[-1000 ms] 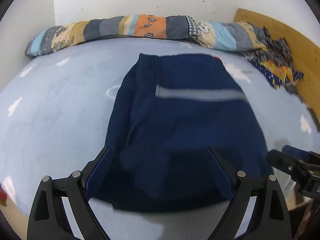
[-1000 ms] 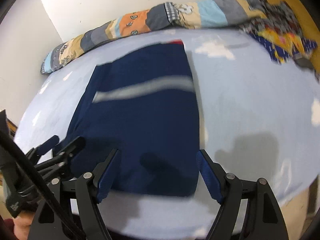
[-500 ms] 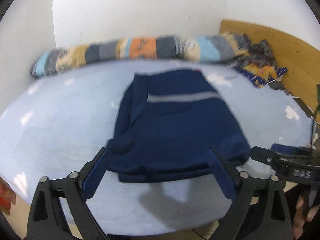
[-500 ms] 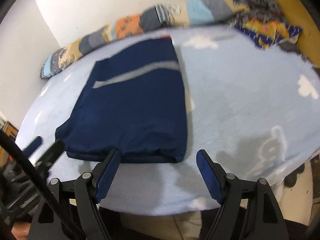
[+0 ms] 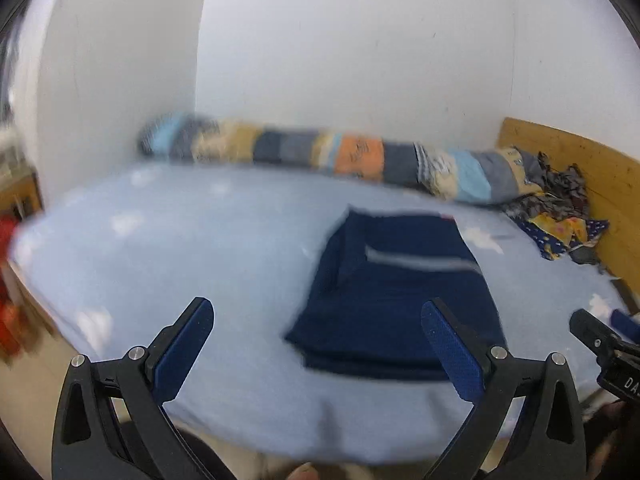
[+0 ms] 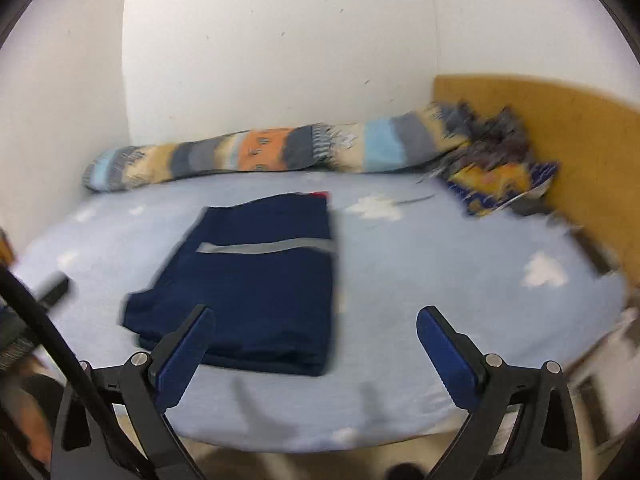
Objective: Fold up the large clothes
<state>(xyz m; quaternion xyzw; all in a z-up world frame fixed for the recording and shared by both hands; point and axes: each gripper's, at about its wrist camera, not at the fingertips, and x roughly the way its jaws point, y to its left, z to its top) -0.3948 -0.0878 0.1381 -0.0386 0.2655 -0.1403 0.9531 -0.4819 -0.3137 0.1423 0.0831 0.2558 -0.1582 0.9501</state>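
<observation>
1. Navy garment, folded into a flat, roughly rectangular stack with a thick near edge; knit-looking cloth, one pale grey band across its upper half, a sliver of red at the far corner. It lies on the bed, nearer the front edge than the wall, touched by neither tool.

2. Bed, covered in a soft pale blue sheet printed with white cloud shapes; no container in my views.

3. Patchwork roll, a long bolster-like quilt in orange, tan, grey and light blue blocks, lying along the wall at the far side of the bed.

4. Crumpled printed cloth, dark blue and yellow, heaped in the far corner against the wooden board.

5. My left tool: black frame, blue ribbed pads, jaws spread wide, nothing between them.

6. My right tool: same build, jaws opening, nothing gripped. In the left view its side shows white lettering, cut off, only "DA" readable.
</observation>
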